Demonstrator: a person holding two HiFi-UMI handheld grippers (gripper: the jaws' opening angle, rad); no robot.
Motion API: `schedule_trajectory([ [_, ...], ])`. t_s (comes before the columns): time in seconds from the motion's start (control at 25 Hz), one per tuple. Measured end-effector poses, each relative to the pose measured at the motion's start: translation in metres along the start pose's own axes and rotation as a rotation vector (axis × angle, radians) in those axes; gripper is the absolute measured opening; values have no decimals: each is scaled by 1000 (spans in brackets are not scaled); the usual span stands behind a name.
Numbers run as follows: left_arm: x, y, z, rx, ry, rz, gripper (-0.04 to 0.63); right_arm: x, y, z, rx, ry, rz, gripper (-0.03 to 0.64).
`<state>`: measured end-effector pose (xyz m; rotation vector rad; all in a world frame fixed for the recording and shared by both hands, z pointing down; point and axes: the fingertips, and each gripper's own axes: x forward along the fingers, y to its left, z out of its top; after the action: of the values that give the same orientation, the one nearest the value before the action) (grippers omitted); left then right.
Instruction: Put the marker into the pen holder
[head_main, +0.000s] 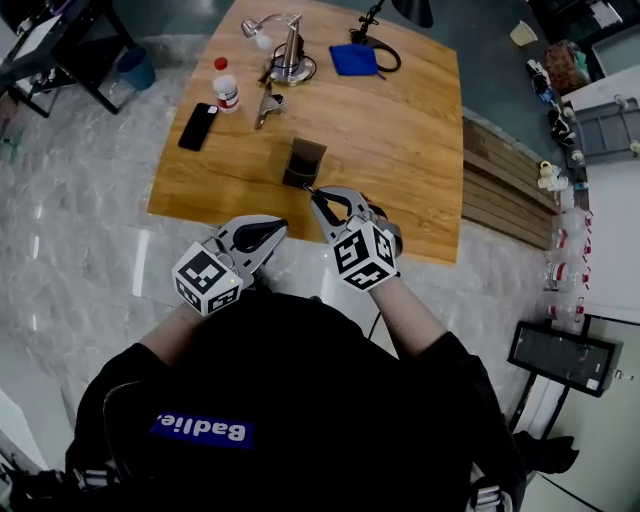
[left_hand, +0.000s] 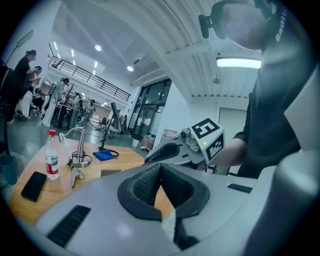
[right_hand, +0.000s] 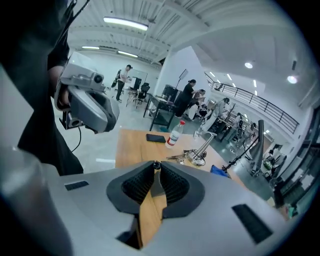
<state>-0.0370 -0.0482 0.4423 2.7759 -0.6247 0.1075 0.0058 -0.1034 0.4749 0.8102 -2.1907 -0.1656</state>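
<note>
Right claw (head_main: 314, 197) pinches marker (right_hand: 156, 164) at tips, just near of pen holder (head_main: 304, 160). Centre over opening, lower straight, release inside. Left claw (head_main: 279, 229) closed, empty, off desk (head_main: 400, 150).

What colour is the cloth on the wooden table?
The folded cloth is blue, seen best in the head view.

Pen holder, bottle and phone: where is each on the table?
pen holder (head_main: 303, 165), head view, its dark front side.
bottle (head_main: 226, 88), head view, its body.
phone (head_main: 198, 126), head view, middle of its screen.
</note>
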Motion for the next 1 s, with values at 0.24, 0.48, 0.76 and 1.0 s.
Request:
schedule_trajectory([
  [0.24,-5,27,5,13,15,-73,9,45,-10,-10,-126,159,3,44],
  [0.48,1,35,7,1,15,-75,9,75,-13,-31,-219,259,46,44],
  [0.76,10,36,11,-10,12,-10,9,103,-18,-66,-288,331,144,44],
  [1.0,15,41,9,-27,17,49,9,124,-20,-84,-333,373,227,44],
])
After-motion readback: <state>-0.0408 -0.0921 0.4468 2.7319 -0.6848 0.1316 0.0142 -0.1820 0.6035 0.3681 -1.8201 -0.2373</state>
